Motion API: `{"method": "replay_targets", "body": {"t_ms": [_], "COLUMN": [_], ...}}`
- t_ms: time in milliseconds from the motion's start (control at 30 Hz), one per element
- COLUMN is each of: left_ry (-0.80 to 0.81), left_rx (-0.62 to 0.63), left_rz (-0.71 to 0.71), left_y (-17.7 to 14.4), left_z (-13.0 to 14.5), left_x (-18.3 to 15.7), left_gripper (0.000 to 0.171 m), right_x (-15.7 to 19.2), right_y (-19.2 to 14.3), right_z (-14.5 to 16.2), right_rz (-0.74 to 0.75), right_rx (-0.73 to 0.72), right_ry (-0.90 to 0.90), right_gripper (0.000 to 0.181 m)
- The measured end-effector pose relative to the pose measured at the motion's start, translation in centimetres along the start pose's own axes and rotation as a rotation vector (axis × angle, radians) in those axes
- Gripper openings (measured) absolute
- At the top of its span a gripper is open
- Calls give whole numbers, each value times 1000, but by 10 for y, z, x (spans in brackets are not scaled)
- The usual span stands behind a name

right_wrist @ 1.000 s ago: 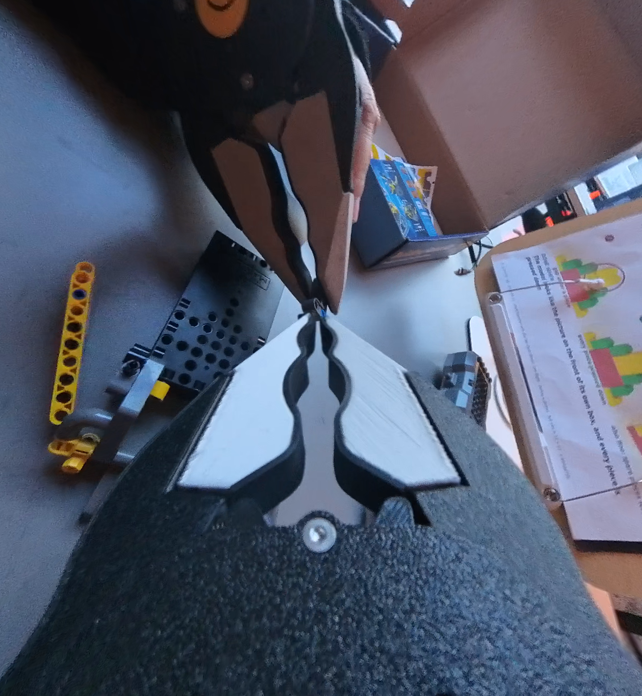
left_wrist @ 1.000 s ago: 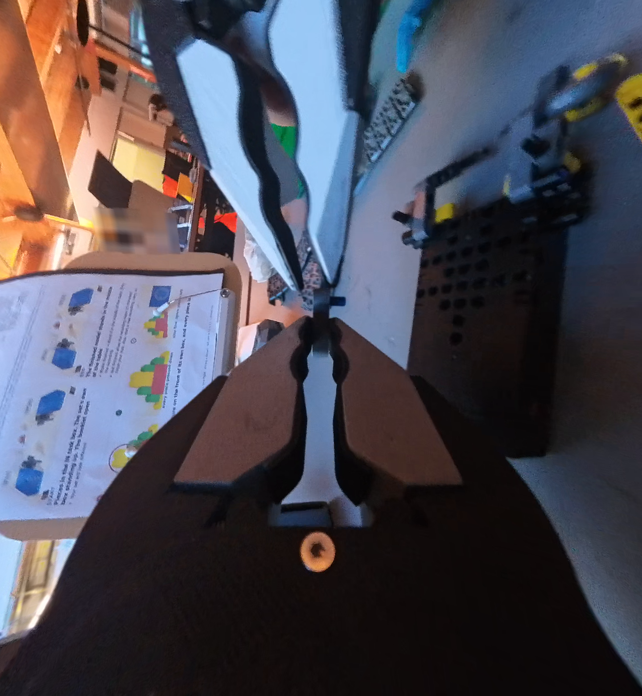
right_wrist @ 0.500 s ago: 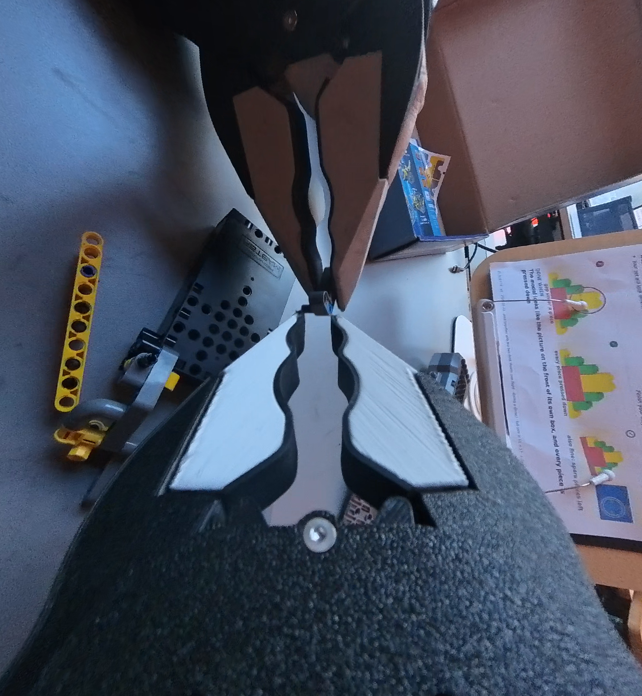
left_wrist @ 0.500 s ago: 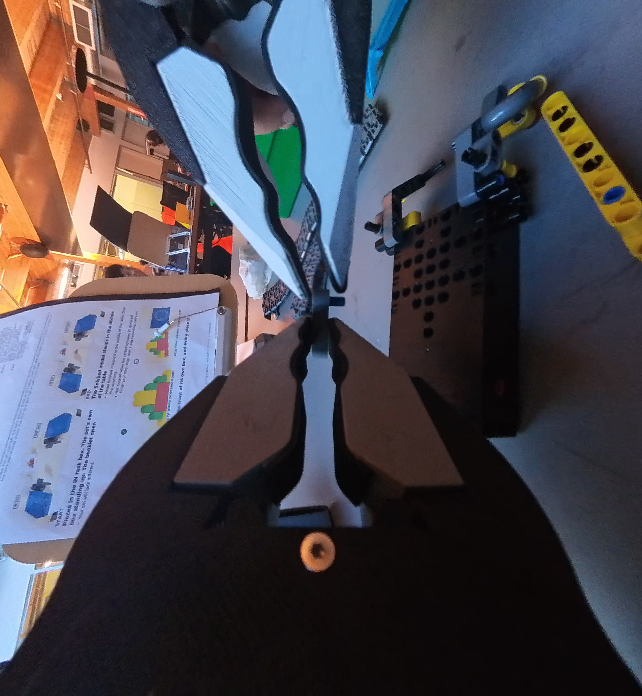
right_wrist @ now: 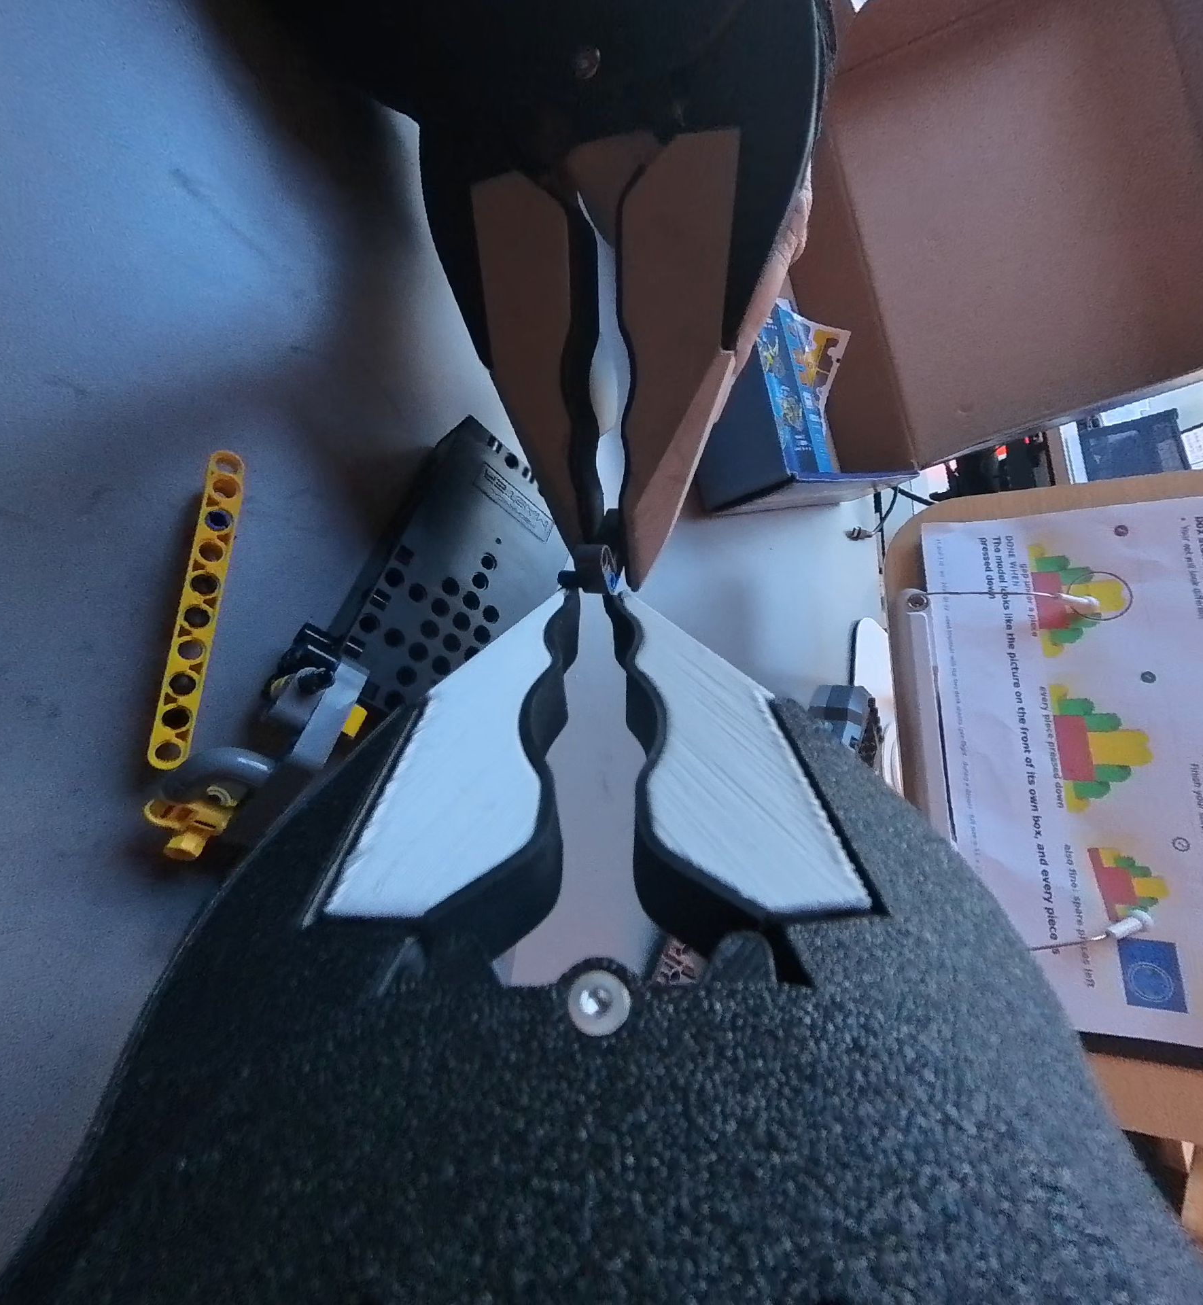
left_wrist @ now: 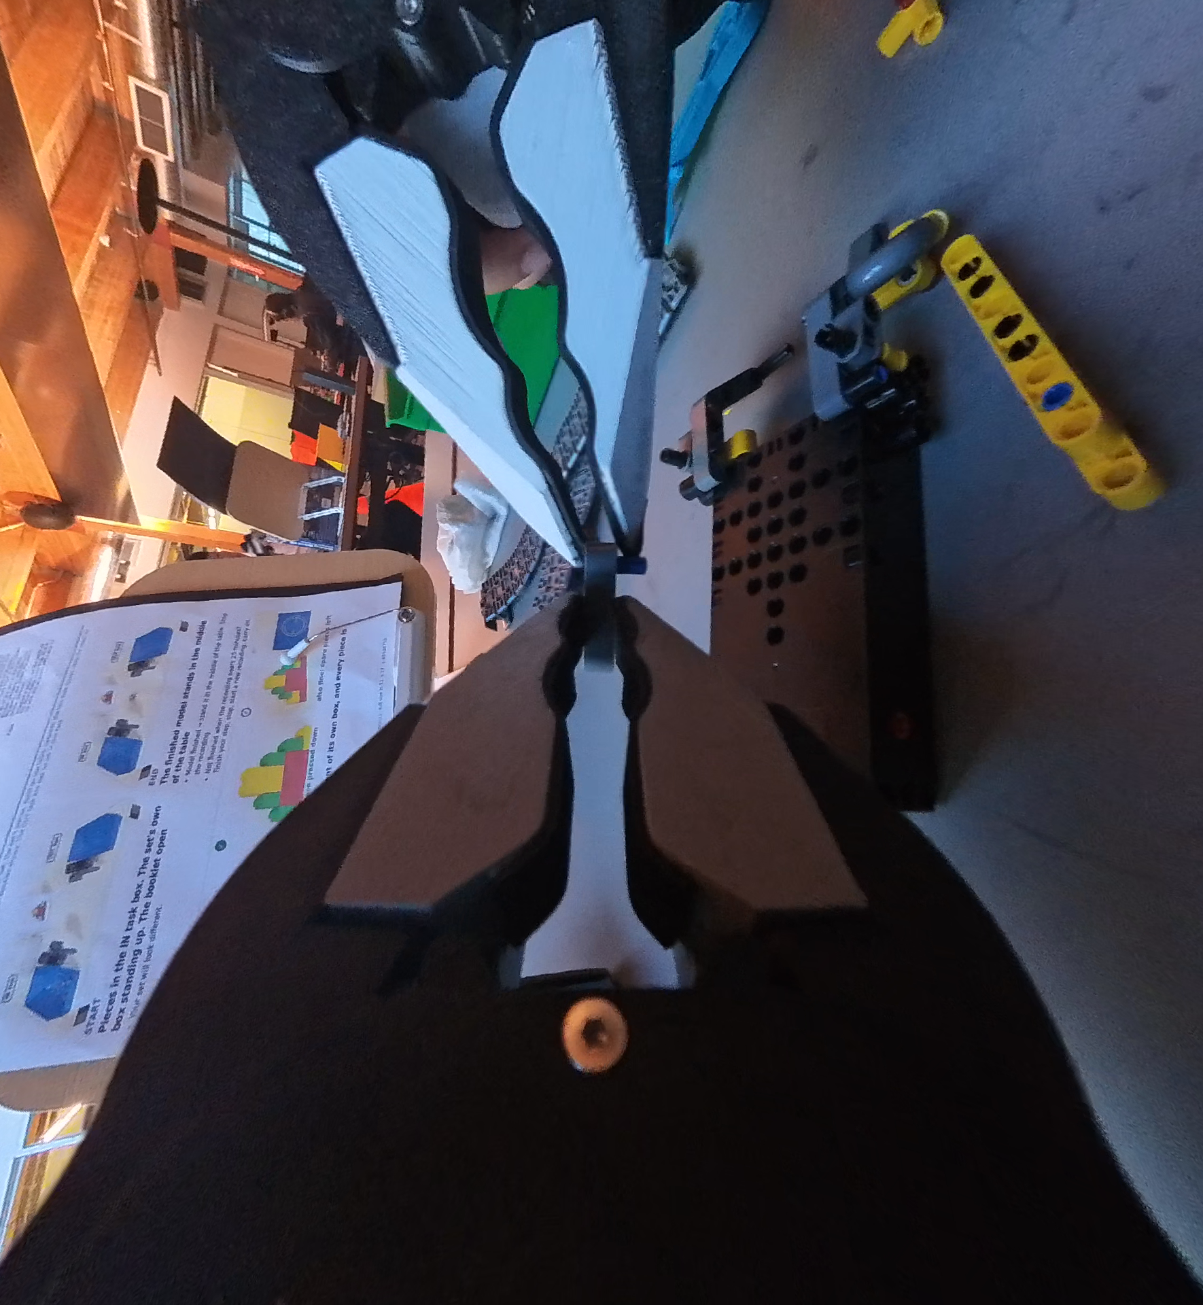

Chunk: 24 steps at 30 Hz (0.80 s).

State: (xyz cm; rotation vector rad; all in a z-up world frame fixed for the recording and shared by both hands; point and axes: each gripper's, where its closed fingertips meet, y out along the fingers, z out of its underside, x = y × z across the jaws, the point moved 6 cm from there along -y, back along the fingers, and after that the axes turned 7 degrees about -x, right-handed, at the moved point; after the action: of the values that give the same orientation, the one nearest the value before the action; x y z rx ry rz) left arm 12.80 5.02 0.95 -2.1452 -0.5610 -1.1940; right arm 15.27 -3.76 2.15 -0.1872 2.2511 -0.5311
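Both tools are meeting tip to tip beside the black perforated block (left_wrist: 817,565), which is bearing a printed label. The left tool (left_wrist: 600,621) is clenching a small dark piece (left_wrist: 600,568); the right tool (right_wrist: 593,592), barely parted, is touching it.

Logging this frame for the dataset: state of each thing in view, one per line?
left gripper: shut on small dark piece
right gripper: shut on small dark piece
small dark piece: held between both grippers above the table, blue pin at its side
black perforated box: flat on table
yellow beam: loose on table
grey and yellow assembly: at the box's end
instruction sheet: fixed on board
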Motion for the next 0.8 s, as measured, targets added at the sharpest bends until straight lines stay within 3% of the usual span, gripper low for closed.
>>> {"method": "replay_targets", "body": {"t_ms": [600, 800], "left_ry": [-98, -56], "left_rx": [-67, -61], "left_rz": [121, 147], "left_y": [-7, -5], "left_z": [-3, -4], "left_x": [-6, -12], "left_gripper": [5, 5], "right_x": [14, 16], "right_y": [2, 1], "right_z": [-9, -7], "right_rz": [-42, -66], "right_rx": [-25, -55], "right_ry": [-74, -52], "right_gripper": [5, 5]}}
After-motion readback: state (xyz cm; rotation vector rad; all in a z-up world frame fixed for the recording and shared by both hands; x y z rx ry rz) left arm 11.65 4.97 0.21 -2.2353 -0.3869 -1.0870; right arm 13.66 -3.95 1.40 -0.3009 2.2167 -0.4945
